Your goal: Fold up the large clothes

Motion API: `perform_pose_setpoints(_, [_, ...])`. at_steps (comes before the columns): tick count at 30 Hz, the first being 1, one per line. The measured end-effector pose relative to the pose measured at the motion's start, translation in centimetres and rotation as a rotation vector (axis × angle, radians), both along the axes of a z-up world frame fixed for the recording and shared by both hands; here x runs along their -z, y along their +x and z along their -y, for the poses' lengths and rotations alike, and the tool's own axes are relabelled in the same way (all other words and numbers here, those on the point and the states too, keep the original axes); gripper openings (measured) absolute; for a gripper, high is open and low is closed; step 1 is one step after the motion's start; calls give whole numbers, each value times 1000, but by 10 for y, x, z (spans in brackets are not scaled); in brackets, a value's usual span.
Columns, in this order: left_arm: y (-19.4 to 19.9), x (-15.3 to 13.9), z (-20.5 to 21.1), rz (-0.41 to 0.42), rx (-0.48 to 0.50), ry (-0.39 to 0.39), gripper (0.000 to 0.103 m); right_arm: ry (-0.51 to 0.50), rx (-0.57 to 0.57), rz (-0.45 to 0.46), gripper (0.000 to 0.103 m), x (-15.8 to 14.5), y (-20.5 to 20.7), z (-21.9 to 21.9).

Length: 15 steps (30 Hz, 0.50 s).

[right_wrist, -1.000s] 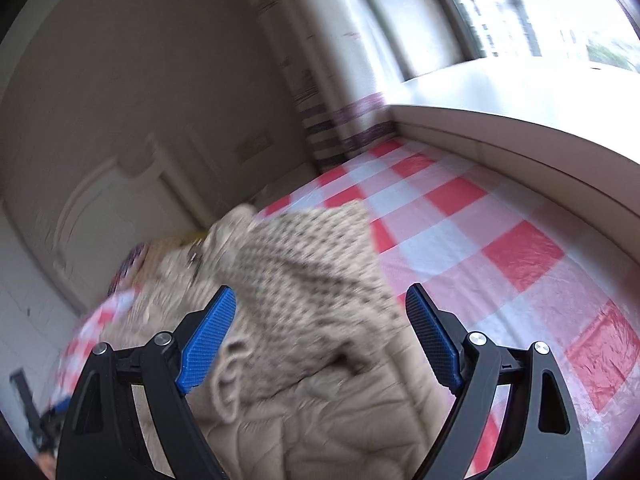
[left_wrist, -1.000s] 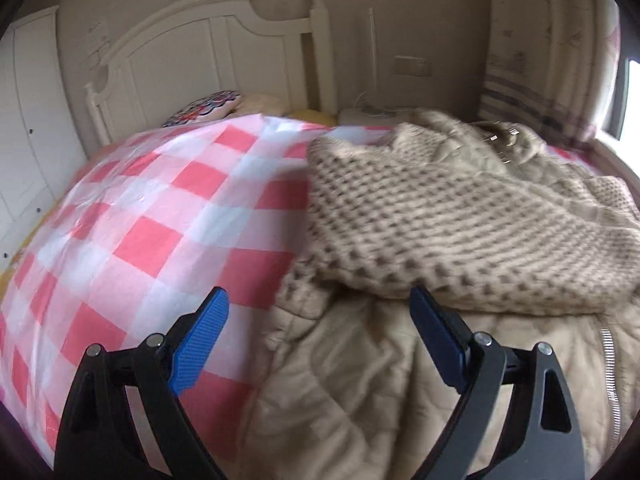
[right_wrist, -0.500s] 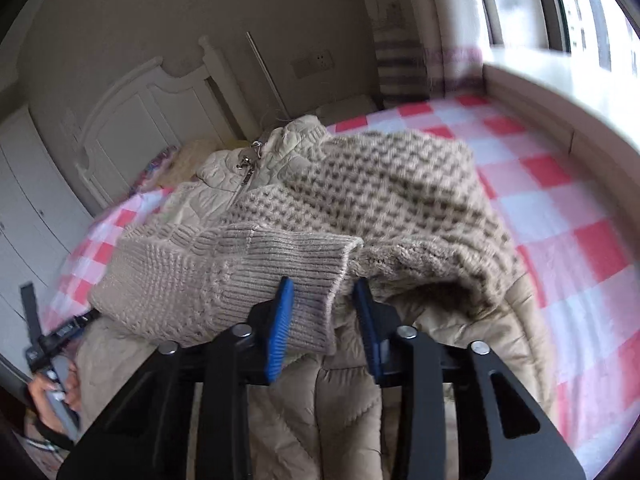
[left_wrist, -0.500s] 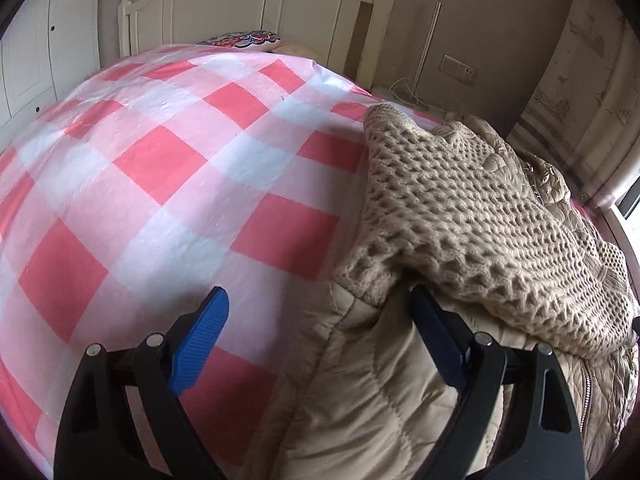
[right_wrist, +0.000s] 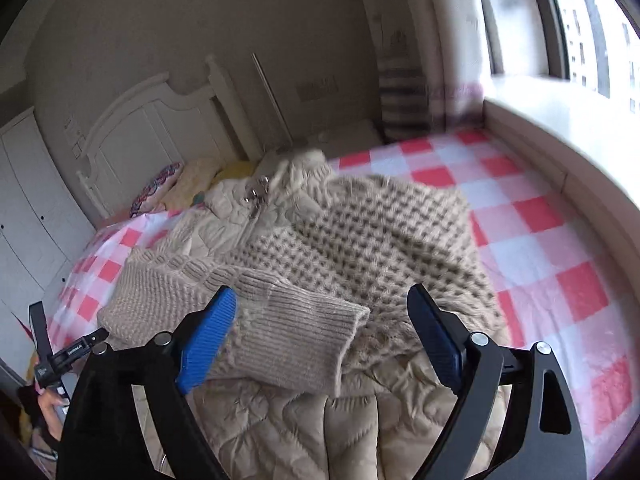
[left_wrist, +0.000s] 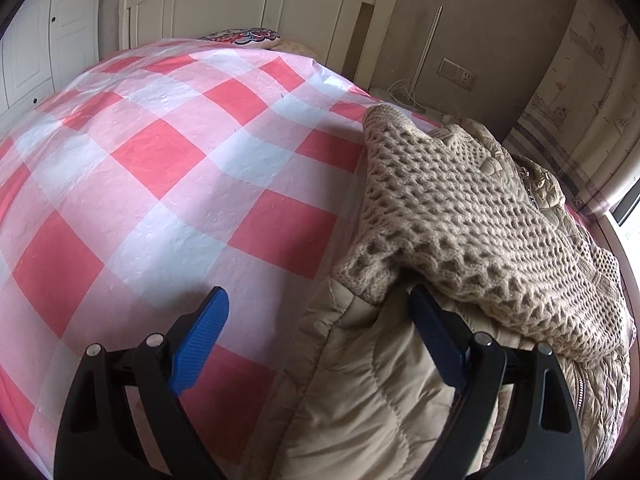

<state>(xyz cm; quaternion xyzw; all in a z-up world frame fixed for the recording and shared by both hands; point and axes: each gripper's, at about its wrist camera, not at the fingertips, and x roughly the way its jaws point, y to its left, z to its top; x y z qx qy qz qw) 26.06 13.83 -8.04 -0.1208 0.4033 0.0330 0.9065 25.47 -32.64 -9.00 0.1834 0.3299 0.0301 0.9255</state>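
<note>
A beige knitted sweater point(left_wrist: 452, 216) lies folded on top of a beige quilted jacket point(left_wrist: 372, 392) on a bed with a red and white checked cover point(left_wrist: 160, 184). My left gripper point(left_wrist: 316, 336) is open and empty, low over the jacket's left edge, its right finger under the sweater's near corner. In the right wrist view the sweater point(right_wrist: 360, 240) and jacket point(right_wrist: 304, 432) lie below my right gripper point(right_wrist: 324, 336), which is open and empty just above the ribbed sleeve cuff point(right_wrist: 304, 340).
A white headboard point(left_wrist: 280, 4) and patterned pillows point(right_wrist: 160, 188) stand at the bed's far end. A window ledge point(right_wrist: 560, 128) runs along the bed's right side. White wardrobe doors point(right_wrist: 28, 216) stand at the left. A hand with the other gripper point(right_wrist: 60, 364) shows at lower left.
My right gripper was nearly shut on the sleeve cuff half a second ago; it has opened and let the cuff go. My left gripper has shifted slightly and stays open.
</note>
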Motion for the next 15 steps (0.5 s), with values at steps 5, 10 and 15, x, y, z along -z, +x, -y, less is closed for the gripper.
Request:
perform_pose_setpoints(5, [-2, 1, -4, 9, -11, -26, 91, -16, -93, -97, 43, 42, 19, -14])
perform_pose_setpoints(10, [0, 1, -2, 4, -3, -22, 91, -44, -107, 20, 15, 8, 4, -20])
perform_pose_setpoints(15, [-1, 1, -3, 8, -9, -26, 91, -220, -114, 115, 14, -42, 21, -45])
